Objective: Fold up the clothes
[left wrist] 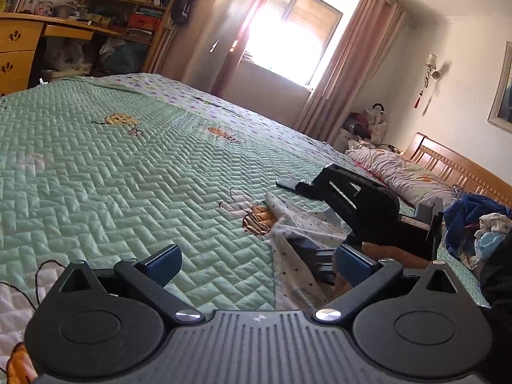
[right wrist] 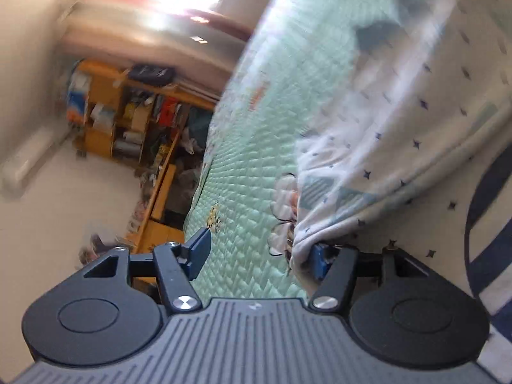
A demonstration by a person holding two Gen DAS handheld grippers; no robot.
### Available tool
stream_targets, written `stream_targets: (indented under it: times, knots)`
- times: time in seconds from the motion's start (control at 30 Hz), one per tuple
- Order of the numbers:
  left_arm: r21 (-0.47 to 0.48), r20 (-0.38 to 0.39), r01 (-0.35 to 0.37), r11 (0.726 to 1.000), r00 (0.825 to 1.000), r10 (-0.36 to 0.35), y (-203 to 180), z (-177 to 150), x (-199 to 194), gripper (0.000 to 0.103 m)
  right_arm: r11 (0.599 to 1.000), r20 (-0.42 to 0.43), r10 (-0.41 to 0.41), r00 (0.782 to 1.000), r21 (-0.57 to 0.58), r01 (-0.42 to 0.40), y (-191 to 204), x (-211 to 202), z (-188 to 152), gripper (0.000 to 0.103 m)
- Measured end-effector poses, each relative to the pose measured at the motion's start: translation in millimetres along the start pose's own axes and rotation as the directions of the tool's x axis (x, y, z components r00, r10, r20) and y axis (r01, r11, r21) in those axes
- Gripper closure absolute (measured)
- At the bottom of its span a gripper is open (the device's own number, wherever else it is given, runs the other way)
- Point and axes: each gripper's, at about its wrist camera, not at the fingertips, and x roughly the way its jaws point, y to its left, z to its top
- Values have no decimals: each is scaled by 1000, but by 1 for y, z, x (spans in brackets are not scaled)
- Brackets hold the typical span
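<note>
Left gripper (left wrist: 257, 264): jaws spread wide, nothing between them. It sits low over the bed (left wrist: 121, 166), its right pad at the edge of the garment (left wrist: 307, 224); whether the pad touches the cloth cannot be told.

Right gripper (right wrist: 260, 254): jaws spread. The garment's bunched edge lies against the right pad and partly covers it, but with the left pad standing well apart this is not a pinch. In the left view this gripper lies over the garment, tilted on its side, a hand partly visible behind it.

Garment: white cloth with small dark stars, lying on the green quilted bed at its near right side. It is rumpled, with loose ridges and a raised corner, not laid flat or squared. The right view is blurred, so the exact lay of its edges cannot be confirmed.

Pile (left wrist: 480, 224): mixed clothes, blue and white, heaped further right near the headboard (left wrist: 454, 163), apart from the garment.

Assessment: both tools are placed at the same cloth edge with jaws parted, a posture suited either to taking hold of the edge or to having let it go. The pictures do not settle which. The broad bare quilt to the left offers room for spreading cloth; the garment's position beside it fits that use.

Risk: thin, slack cloth may slip or bunch in the pads.
</note>
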Motion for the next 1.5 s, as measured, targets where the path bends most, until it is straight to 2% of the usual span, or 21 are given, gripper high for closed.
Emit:
stream_targets:
  times: [0.03,0.07,0.13,0.27,0.37,0.4,0.5,0.53,0.6,0.67,0.77,0.8,0.9,0.97,1.07,1.13,1.2,1.23,1.4,1.47,1.5]
  knots:
    - [2,-4,0,1000,1000,0,0,-1,1,1,1000,-12,7,1000,-15,-7,0,2,-1,38]
    - [4,-7,0,1000,1000,0,-1,-1,2,1,997,-21,-11,1000,-79,9,6,3,-1,39]
    - [8,-15,0,1000,1000,0,-1,-2,5,1,987,-16,-64,998,-145,61,7,3,-1,50]
    - [25,-28,-1,1000,1000,2,-5,-5,11,1,962,-33,-105,994,-255,93,16,-4,-11,48]
    - [27,-32,3,1000,999,-2,-4,-6,12,1,978,-50,-97,994,-192,85,11,-21,-9,48]
    - [25,-30,6,1000,1000,-5,-3,-6,12,1,971,-66,-106,992,-222,89,14,-31,-11,44]
    - [22,-23,16,1000,1000,-15,-3,-7,11,1,945,-110,-137,984,-311,96,23,-63,-18,44]
    - [26,-19,21,999,1000,-20,-4,-7,10,1,932,-102,-143,984,-349,99,27,-76,-16,42]
    - [40,-7,35,999,999,-34,-6,-9,9,1,890,-23,-160,987,-437,134,37,-99,7,38]
    - [68,8,56,996,998,-57,-13,-10,7,1,846,39,-197,980,-498,190,40,-118,41,37]
    - [117,13,118,986,993,-120,-28,-10,4,1,793,55,-273,960,-553,257,41,-130,107,35]
    - [134,3,145,980,989,-147,-35,-10,4,1,774,49,-304,951,-570,276,39,-133,128,31]
    - [166,-92,256,952,965,-244,-66,-8,18,1,732,24,-389,921,-598,325,23,-147,182,30]
    - [186,-159,321,929,943,-294,-90,-6,34,1,733,2,-402,916,-599,323,11,-154,214,30]
    - [204,-258,374,905,912,-319,-127,-2,68,1,754,-35,-401,915,-580,309,-15,-165,241,32]
    - [213,-323,409,887,886,-332,-152,1,90,1,776,-81,-408,909,-556,299,-33,-168,247,48]
    - [156,-363,438,885,859,-361,-161,6,114,1,778,-112,-407,906,-562,280,-44,-171,241,63]
    - [127,-379,442,888,849,-369,-163,8,126,1,785,-126,-397,909,-560,266,-49,-170,238,66]
    - [138,-414,392,910,857,-306,-166,8,170,1,803,-156,-351,923,-558,211,-64,-169,228,68]
    - [127,-418,379,917,858,-297,-163,6,177,1,799,-148,-343,928,-566,205,-63,-168,228,72]
    - [123,-419,374,919,859,-294,-162,5,179,1,795,-145,-340,929,-572,202,-61,-168,230,78]
